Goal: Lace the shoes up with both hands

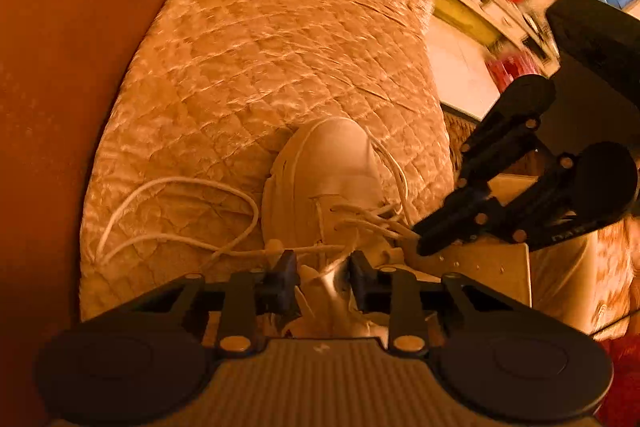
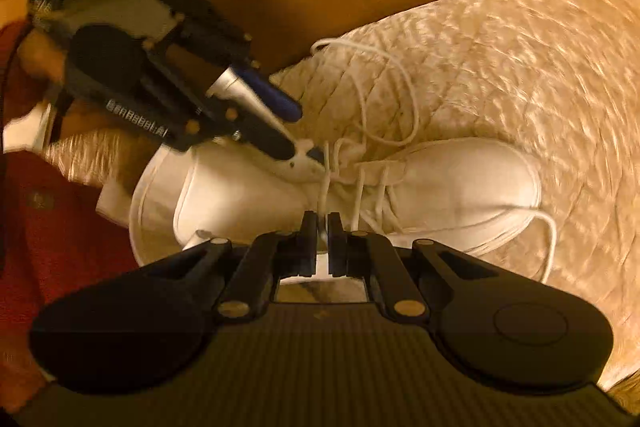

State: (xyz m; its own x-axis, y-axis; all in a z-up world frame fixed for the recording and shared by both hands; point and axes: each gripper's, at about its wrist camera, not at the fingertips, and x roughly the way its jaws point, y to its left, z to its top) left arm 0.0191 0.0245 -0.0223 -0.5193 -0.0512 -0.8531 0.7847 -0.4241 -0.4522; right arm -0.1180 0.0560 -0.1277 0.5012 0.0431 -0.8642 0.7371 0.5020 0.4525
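A white sneaker (image 2: 360,195) lies on a quilted cream bedspread (image 1: 280,47), toe toward two o'clock in the right wrist view. Its white lace (image 2: 384,99) loops loosely across the quilt at twelve o'clock.

The right gripper (image 2: 323,223) is pinched closed on a strand of that lace just above the eyelets. The left gripper (image 1: 323,261) stands partly apart over the shoe's tongue area; its pads do not visibly press anything.

The lace is likely limp, light and slippery, best taken near its stiff tip or close to an eyelet. The shoe looks light and may slide on the soft quilt when pulled. No containers appear here.
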